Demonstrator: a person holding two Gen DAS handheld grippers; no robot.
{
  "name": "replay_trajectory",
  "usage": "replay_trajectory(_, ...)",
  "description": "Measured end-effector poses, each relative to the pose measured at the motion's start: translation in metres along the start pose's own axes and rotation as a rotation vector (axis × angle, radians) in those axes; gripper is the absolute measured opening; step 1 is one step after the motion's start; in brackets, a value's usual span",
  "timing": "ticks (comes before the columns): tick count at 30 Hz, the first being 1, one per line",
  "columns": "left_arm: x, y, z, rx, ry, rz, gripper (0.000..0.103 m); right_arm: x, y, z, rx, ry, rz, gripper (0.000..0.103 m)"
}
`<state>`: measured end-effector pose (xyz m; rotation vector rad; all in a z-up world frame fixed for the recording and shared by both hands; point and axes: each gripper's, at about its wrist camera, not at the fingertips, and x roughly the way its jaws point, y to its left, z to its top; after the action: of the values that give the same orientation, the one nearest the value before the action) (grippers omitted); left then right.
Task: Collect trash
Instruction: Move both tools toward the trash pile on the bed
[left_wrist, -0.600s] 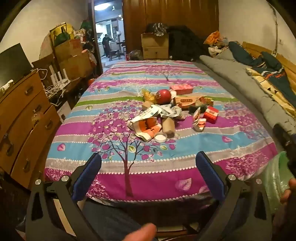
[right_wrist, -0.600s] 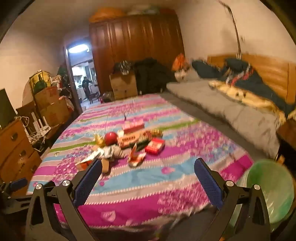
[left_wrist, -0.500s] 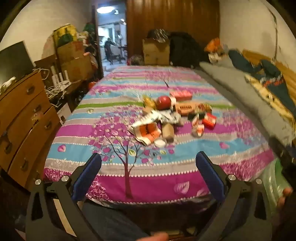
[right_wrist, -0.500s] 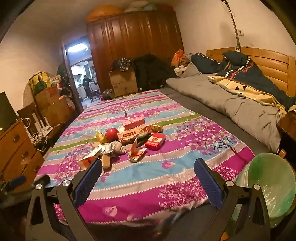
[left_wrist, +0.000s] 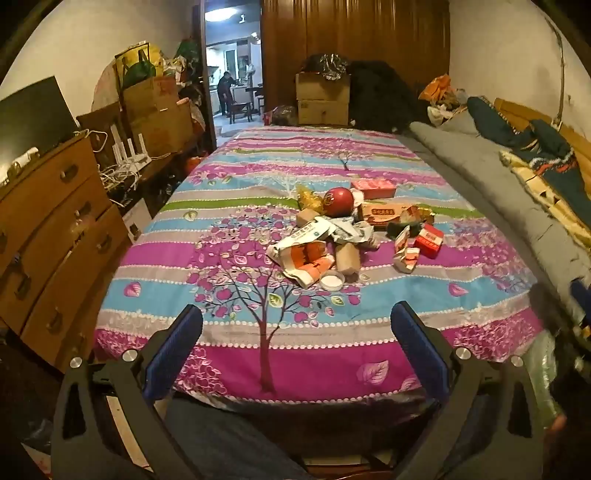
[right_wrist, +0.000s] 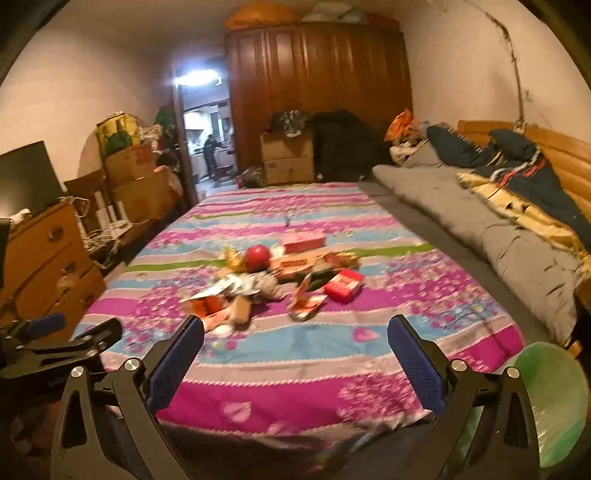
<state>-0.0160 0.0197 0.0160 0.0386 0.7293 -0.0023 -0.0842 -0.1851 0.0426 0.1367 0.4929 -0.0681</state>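
Your left gripper (left_wrist: 295, 339) gapes wide, nothing between its pads. The right gripper (right_wrist: 295, 347) is spread wide and bare too. The trash (left_wrist: 351, 236) sits piled on the bedspread (left_wrist: 258, 206), well ahead of both. A green bin (right_wrist: 550, 402) sits low, right of your right gripper.
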Motion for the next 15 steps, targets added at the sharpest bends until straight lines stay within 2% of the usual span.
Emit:
replay_trajectory(3, 0.001, 0.003, 0.007, -0.004, -0.001, 0.030, 0.098, -0.002, -0.006, 0.005, -0.010, -0.032, -0.047, 0.100)
replay_trajectory(7, 0.000, 0.008, 0.016, -0.011, -0.024, 0.086, 0.098, -0.008, -0.016, 0.012, -0.006, -0.073, -0.066, 0.100)
replay_trajectory(15, 0.004, 0.015, 0.028, -0.047, -0.047, 0.114, 0.098, -0.006, -0.020, 0.019, -0.021, -0.087, -0.080, 0.100)
